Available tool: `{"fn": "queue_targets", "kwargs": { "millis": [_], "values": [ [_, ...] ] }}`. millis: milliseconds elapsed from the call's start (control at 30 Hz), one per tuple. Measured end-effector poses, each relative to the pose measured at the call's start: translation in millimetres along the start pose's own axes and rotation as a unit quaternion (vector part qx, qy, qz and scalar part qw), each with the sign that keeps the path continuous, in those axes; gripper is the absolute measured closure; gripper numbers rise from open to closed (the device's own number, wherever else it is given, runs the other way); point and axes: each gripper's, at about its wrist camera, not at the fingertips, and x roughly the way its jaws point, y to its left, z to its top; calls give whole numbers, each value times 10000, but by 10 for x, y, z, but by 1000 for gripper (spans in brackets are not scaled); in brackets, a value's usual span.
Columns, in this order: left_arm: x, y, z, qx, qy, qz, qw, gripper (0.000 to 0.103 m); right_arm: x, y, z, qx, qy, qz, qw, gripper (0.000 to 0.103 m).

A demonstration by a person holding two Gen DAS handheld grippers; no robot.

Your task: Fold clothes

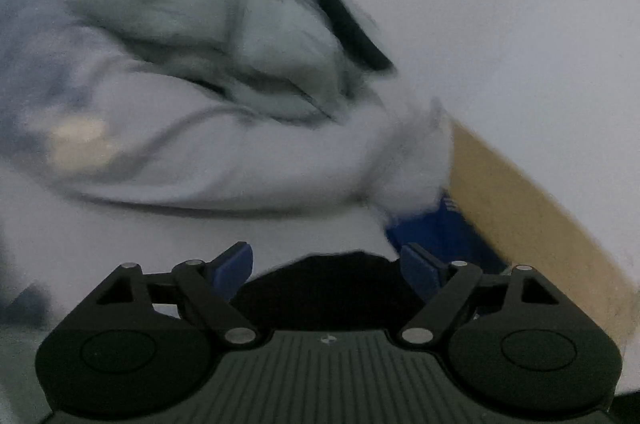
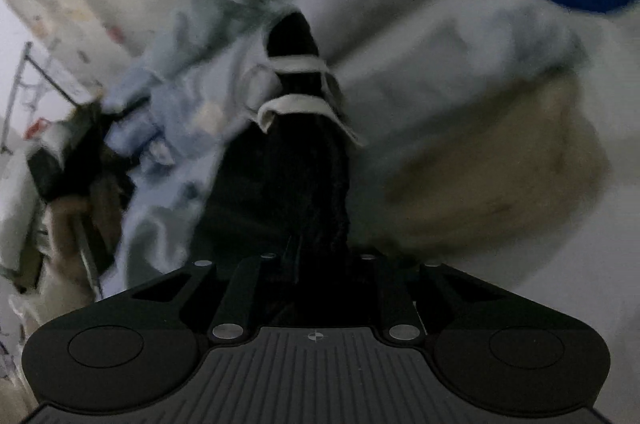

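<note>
**Left wrist view: fingers spread over the pile; right gripper pinching a dark garment**

Left wrist view first. The left gripper (image 1: 326, 260) has its blue fingers spread wide, nothing between them, hovering just above a heap of pale clothes (image 1: 192, 152). A grey-green garment (image 1: 200, 24) lies crumpled on top of the heap, with a dark band (image 1: 348, 28) at its right edge. Further right a tan board (image 1: 532, 208) slants across the view, and something blue (image 1: 432, 228) shows beneath the pale cloth. All of it is motion-blurred.

In the right wrist view, the right gripper (image 2: 318, 256) is pressed together on a black garment with white stripes (image 2: 296, 128), which runs straight away from the fingers into the pile. Light blue cloth (image 2: 168, 112) lies to its left, white cloth (image 2: 420, 36) to its right, and a tan rounded shape (image 2: 500, 160) beyond that.

Nothing here lies folded flat; the clothes are a jumble. My judgement is that the dark garment is being drawn clear of the pile. To do that well, keep the pinch firm, pull slowly along the garment's length so neighbours do not drag with it, and bring the free left gripper to a second edge or corner so the piece can be spread before any fold.
</note>
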Motion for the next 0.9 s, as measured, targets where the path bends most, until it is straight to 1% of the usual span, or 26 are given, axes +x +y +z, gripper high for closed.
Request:
{"fn": "queue_targets", "kwargs": {
  "millis": [33,67,100,133,167,200,267,333,367,400,467,533,633,667,767,800,833,867,900],
  "values": [
    [163,-110,10,313,168,-65,9993,18,20,-72,-30,102,26,16,9999,86],
    [311,-257,14,753,328,-168,9965,19,41,-143,-60,205,51,32,9998,85],
    [459,-405,19,1192,488,-271,9913,20,61,-215,-89,307,77,49,9995,85],
    [597,-557,14,1647,638,-378,9835,22,81,-287,-119,409,102,65,9991,85],
    [703,-721,-17,2155,763,-496,9722,28,102,-359,-149,512,128,81,9986,84],
    [802,-881,-51,2630,887,-614,9587,28,122,-430,-179,614,153,97,9979,84],
    [985,-1158,-142,3375,1194,-810,9302,28,180,-530,-212,730,173,201,9970,84],
    [1172,-1295,-207,3749,1601,-1083,9067,28,227,-596,-240,800,192,316,9961,84],
    [1266,-1336,-225,3810,1856,-1228,8974,28,241,-616,-258,800,200,376,9959,84],
    [1347,-1363,-241,3790,2108,-1394,8902,25,255,-643,-271,794,196,439,9957,84],
    [1551,-1371,-236,3706,2519,-1565,8802,24,274,-694,-287,782,182,563,9952,84],
    [1786,-1322,-203,3563,2802,-1582,8772,23,303,-751,-312,837,174,689,9940,84],
    [2101,-1179,-147,3167,3154,-1670,8788,22,359,-805,-346,989,176,837,9914,84],
    [2195,-1136,-141,3043,3283,-1701,8779,20,381,-818,-360,1027,191,881,9906,84],
    [2532,-998,-191,2625,3917,-1856,8621,15,449,-862,-388,1150,246,993,9881,84],
    [2604,-968,-186,2499,4043,-1877,8596,16,468,-877,-385,1182,265,1021,9874,84],
    [2673,-941,-206,2393,4131,-1939,8570,17,488,-891,-383,1215,284,1048,9866,84],
    [2707,-946,-245,2380,4111,-1985,8573,33,500,-900,-378,1244,289,1073,9860,84],
    [2717,-968,-275,2463,4043,-1948,8590,33,503,-902,-375,1271,289,1087,9855,84]
  ]
}}
